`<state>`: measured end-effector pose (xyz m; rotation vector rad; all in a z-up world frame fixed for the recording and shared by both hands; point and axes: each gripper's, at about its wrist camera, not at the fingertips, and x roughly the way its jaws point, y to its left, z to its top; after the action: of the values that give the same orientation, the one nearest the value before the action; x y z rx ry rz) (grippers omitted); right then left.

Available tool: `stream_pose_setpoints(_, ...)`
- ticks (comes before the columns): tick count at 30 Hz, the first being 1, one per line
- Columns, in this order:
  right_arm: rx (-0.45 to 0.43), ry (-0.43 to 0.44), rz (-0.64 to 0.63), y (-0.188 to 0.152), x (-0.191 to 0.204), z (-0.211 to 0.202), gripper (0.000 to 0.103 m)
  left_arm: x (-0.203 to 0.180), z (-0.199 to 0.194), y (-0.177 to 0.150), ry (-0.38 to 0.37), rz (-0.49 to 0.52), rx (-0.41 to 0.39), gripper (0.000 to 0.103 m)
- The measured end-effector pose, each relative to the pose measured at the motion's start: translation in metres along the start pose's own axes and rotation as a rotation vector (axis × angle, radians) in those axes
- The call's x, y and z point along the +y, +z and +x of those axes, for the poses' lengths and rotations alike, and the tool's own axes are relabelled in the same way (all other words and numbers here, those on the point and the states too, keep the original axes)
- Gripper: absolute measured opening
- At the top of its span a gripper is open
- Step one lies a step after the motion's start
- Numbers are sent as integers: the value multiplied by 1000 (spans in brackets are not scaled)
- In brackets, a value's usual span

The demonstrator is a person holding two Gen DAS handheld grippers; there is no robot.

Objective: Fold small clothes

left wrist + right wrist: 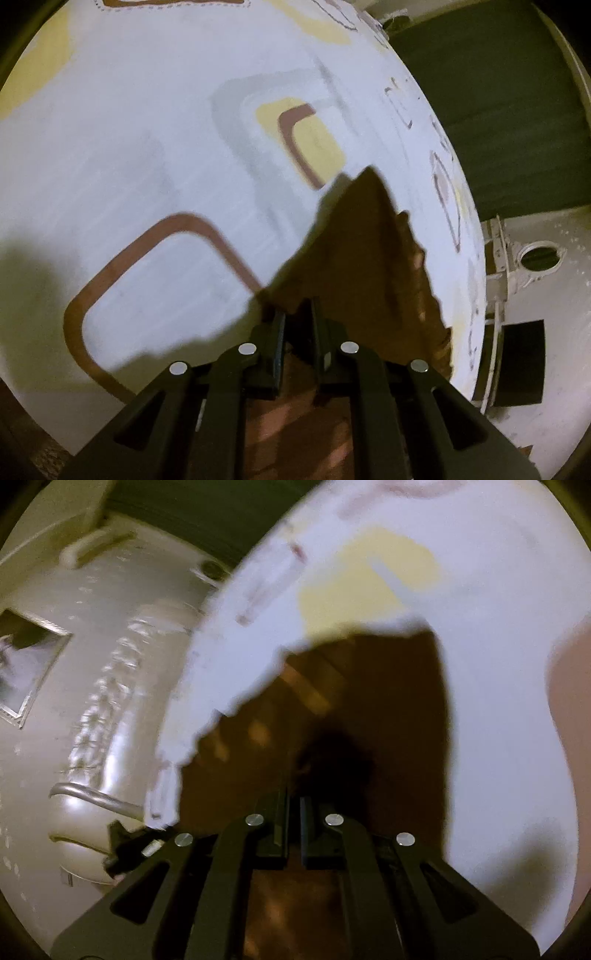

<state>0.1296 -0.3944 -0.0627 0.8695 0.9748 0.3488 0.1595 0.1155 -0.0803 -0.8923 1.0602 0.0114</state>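
Observation:
A small brown garment lies near the right edge of a white patterned sheet, one corner pointing away from me. My left gripper is shut on the garment's near edge, with cloth bunched between its fingers. In the blurred right wrist view the same brown garment spreads ahead over the white sheet. My right gripper is shut on the garment's near part, its fingers almost touching. The cloth under both grippers is hidden by their bodies.
The sheet's edge drops off at the right and at the left in the right wrist view. Beyond it are a pale floor, a dark green mat, a dark box and a metal bar.

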Motion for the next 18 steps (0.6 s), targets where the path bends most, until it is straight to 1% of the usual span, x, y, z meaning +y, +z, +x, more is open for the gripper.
stream_pose_setpoints(1, 26, -25, 7, -5, -11, 4, 3, 2, 0, -2, 4, 16, 1, 13)
stream_pose_setpoints(2, 33, -27, 8, -8, -16, 4, 3, 3, -2, -3, -10, 33, -1, 12)
stream_pose_setpoints(3, 36, -14, 17, -9, -20, 3, 4, 3, -4, -4, -8, 46, 0, 12)
stream_pose_setpoints(5, 40, 5, 46, -6, -23, -5, 9, 3, -9, -8, -5, 87, 4, 12)
stream_pose_setpoints(6, 29, 3, 47, -4, -23, -10, 13, 3, -14, -10, 17, 120, -1, 13)
stream_pose_setpoints(7, 13, 1, 41, -2, -22, -16, 15, 2, -19, -12, 45, 155, -12, 13)
stream_pose_setpoints(9, -28, -2, 19, 5, -19, -29, 19, -1, -30, -18, 65, 225, -33, 15)
stream_pose_setpoints(11, -47, -4, 7, 16, -17, -33, 24, -8, -40, -23, 88, 297, -74, 21)
stream_pose_setpoints(13, -34, 5, 3, 26, -16, -26, 27, -23, -48, -26, 106, 384, -133, 42)
stream_pose_setpoints(15, 10, 12, 14, 37, -17, -8, 27, -39, -49, -27, 108, 443, -171, 50)
stream_pose_setpoints(17, 38, 25, 29, 41, -19, 6, 27, -50, -43, -27, 98, 468, -170, 52)
stream_pose_setpoints(18, 49, 18, 31, 43, -19, 13, 20, -56, -37, -26, 98, 477, -161, 55)
